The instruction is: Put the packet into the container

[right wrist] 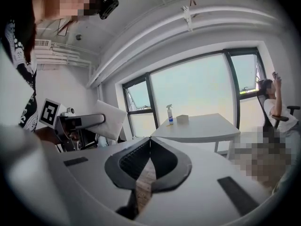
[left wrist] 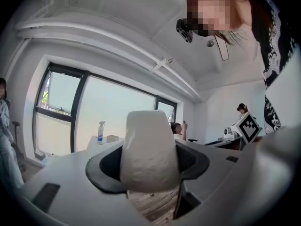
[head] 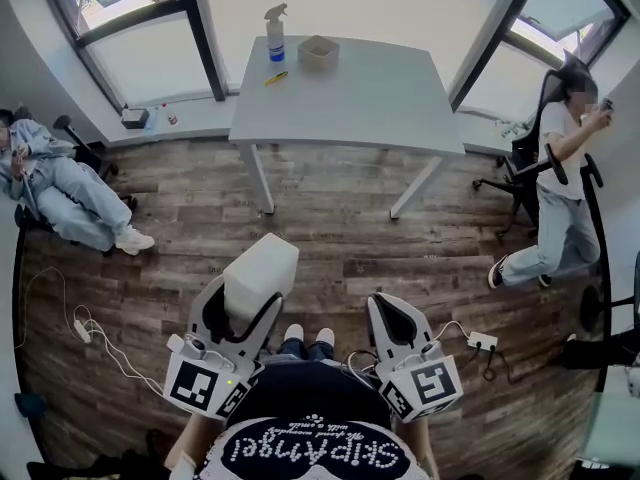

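White right tool (head: 386, 306), black-and-white marker cube (head: 428, 385), black lettered shirt (head: 310, 446)

A white table (head: 350, 103) stands on the wooden floor (head: 330, 228), near the windows. At its far edge stand a spray bottle (head: 275, 34) and, near it, a small beige container (head: 318, 52). A small yellow object (head: 276, 78) lies just before the bottle.

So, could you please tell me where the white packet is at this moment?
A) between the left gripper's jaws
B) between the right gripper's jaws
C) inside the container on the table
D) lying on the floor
A: the white packet is clamped between the jaws of the left gripper, far from the container on the table.
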Motion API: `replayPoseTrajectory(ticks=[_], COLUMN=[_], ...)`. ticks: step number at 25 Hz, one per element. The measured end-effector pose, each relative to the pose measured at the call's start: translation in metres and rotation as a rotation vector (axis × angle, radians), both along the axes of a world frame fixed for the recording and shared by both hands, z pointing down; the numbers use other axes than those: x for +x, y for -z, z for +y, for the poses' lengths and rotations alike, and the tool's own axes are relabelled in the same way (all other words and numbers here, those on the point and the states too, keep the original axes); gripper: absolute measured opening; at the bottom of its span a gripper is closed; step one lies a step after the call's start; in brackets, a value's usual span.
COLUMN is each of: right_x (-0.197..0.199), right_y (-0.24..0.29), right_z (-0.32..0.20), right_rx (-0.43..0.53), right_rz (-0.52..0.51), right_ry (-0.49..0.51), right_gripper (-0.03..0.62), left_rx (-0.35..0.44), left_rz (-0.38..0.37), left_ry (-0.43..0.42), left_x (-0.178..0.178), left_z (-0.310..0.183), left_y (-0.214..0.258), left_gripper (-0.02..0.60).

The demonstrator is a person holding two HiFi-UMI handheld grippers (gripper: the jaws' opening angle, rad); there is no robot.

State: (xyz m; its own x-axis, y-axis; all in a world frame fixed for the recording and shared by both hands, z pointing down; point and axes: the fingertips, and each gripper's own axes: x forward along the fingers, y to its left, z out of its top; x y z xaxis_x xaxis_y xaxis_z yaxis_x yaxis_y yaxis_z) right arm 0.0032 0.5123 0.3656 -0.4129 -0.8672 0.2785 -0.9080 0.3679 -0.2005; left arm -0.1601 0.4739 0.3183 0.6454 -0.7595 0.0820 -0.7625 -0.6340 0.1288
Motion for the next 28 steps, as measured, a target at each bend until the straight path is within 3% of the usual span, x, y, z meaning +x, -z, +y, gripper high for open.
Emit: replayPoseTrajectory(ticks=[5,15,28], right_x=[0.009,0.039,0.033], right_y=[0.009,-0.004,-0.008], right_z=[-0.001,0.003,-0.058], right_rx=[0.053,0.037,0.011], right_rz=[-0.082,-0.072,-0.081], right_ry=[0.021,0.022,0.011], right_gripper=[0.015,0.015,0.015], left_rx=[-0.002,0.028,0.041], left_rz=[-0.004,0.031,0.035], left_ry=[0.022,0.052,0.068], left_x=[0.007,0.030,0.019], left_z=[-0.001,0.002,-0.068], left_y=[-0.001,0.003,0.008], left_gripper=[0.278,0.278,0.278])
